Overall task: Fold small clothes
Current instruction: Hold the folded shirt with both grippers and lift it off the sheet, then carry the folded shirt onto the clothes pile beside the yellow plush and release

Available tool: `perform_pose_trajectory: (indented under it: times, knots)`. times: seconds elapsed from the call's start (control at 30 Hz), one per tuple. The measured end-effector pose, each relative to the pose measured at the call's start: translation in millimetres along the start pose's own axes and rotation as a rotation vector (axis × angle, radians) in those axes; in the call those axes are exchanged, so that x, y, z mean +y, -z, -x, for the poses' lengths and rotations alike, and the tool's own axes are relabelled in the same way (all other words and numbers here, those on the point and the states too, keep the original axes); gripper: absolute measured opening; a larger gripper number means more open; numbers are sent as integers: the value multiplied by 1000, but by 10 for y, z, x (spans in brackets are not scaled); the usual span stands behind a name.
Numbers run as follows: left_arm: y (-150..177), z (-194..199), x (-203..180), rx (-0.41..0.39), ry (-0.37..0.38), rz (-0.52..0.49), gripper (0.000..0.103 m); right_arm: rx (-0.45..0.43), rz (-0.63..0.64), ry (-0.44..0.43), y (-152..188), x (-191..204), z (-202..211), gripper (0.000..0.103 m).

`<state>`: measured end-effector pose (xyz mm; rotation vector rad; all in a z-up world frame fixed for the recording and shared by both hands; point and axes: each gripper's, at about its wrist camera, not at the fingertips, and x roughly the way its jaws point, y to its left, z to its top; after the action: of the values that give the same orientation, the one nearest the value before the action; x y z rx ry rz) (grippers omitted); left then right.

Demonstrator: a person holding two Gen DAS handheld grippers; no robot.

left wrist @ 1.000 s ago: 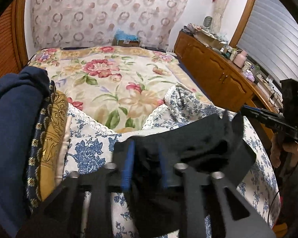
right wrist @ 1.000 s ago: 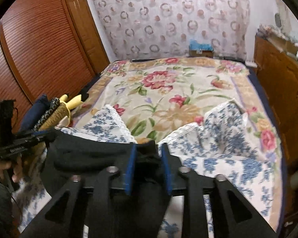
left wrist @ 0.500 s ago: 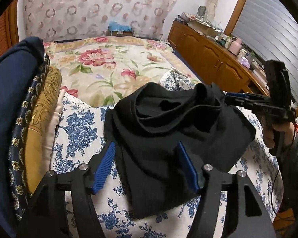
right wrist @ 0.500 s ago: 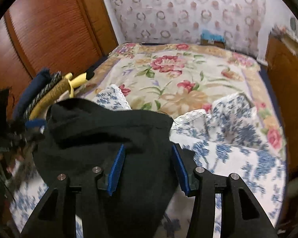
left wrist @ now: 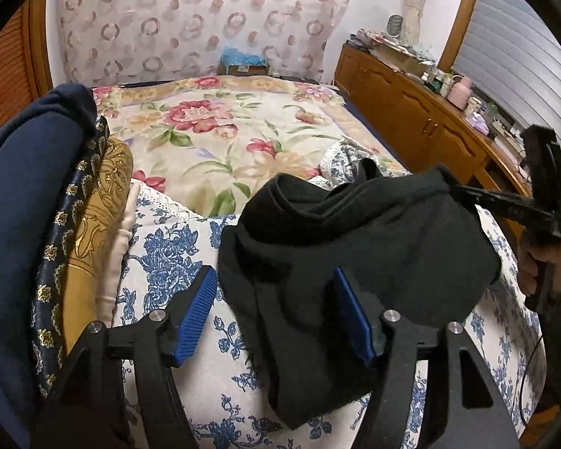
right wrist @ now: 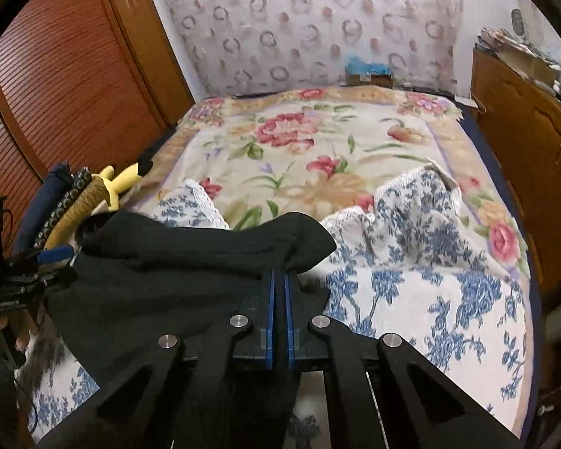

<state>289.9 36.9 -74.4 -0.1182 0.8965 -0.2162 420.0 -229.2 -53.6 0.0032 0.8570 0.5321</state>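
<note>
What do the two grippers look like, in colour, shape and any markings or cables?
Both are black frames with triangular cut-outs, silver pivot bolts and ribbed blue pads on the fingers. The left gripper and the right gripper match. A bare hand grips the right handle, beside thin cables. Small white lettering on the body is unreadable.

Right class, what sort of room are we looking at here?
Almost certainly a home bedroom: a large bed under a floral blanket, a reddish slatted wooden wardrobe and a cluttered long wooden sideboard.
</note>
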Motion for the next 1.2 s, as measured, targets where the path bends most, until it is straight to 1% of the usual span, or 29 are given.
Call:
perform_pose_trajectory:
  times: [0.03, 0.07, 0.1, 0.13, 0.17, 0.2, 0.23, 0.27, 0.3, 0.37, 0.4, 0.47, 0.53, 0.57, 0.6, 0.67, 0.7, 0.77, 0.83, 0.87, 0.9, 0.93, 0.97, 1.0, 1.1, 1.2]
  knots:
    - [-7, -18, 2, 3, -1, 0, 66, 3, 1, 24, 11, -5, -7, 4]
    - [-17, -42, 6, 8, -3, 1, 66, 0, -1, 30, 12, -5, -2, 4]
    - [-30, -85, 13, 20, -8, 2, 66, 0, -7, 27, 3, 5, 3, 8]
    - [-33, -106, 18, 27, -9, 3, 66, 2, -15, 26, 6, -11, 7, 9]
    - [-45, -148, 41, 38, -6, 12, 66, 7, -18, 30, 3, 29, -16, 13]
    - [-54, -177, 63, 44, 1, 23, 66, 14, -20, 36, 8, 36, -18, 22]
    - [-61, -197, 76, 52, 6, 33, 66, 21, -23, 33, 17, 45, -18, 28]
    - [-69, -227, 108, 60, 14, 48, 66, 25, -27, 21, 30, 60, -18, 41]
    - [-74, -247, 133, 63, 24, 62, 66, 31, -32, 18, 42, 92, -17, 49]
    - [-88, -274, 150, 65, 24, 71, 66, 39, -34, 28, 50, 158, 35, 53]
    - [-92, -292, 149, 65, 27, 69, 66, 42, -33, 23, 36, 170, 45, 57]
    - [-111, -325, 140, 68, 32, 68, 66, 61, -37, 26, 40, 173, -9, 61]
    - [-118, -353, 132, 69, 40, 69, 65, 98, -39, 35, 42, 166, -95, 64]
    - [-117, -362, 132, 71, 45, 69, 60, 89, -30, 39, 46, 180, -111, 66]
    - [-114, -369, 122, 73, 56, 67, 58, 89, -27, 42, 36, 196, -110, 67]
    - [-112, -366, 105, 71, 64, 63, 51, 89, -29, 31, 9, 208, -117, 67]
    - [-108, -363, 99, 72, 65, 61, 49, 93, -25, 16, -3, 217, -123, 67]
    - [-108, -357, 92, 75, 72, 59, 37, 104, -8, -4, -23, 251, -145, 66]
    - [-107, -355, 96, 75, 80, 57, 29, 113, 4, -32, -42, 283, -181, 59]
    - [-104, -349, 95, 73, 87, 55, 23, 118, 16, -45, -41, 281, -212, 50]
    - [-96, -333, 79, 67, 94, 42, 21, 125, 26, -65, -52, 293, -235, 41]
    - [-88, -306, 52, 60, 91, 22, 19, 131, 24, -81, -58, 279, -254, 38]
    - [-77, -259, 19, 47, 84, 0, 17, 136, 22, -98, -62, 257, -266, 28]
    - [-72, -208, 1, 33, 85, -11, 16, 135, 21, -116, -54, 212, -265, 25]
    - [-56, 48, -47, -28, 123, -19, 14, 99, 30, -115, -17, 169, -201, 21]
    - [-34, 321, -95, -91, 132, -28, 13, 11, 46, -140, 4, 219, 52, 19]
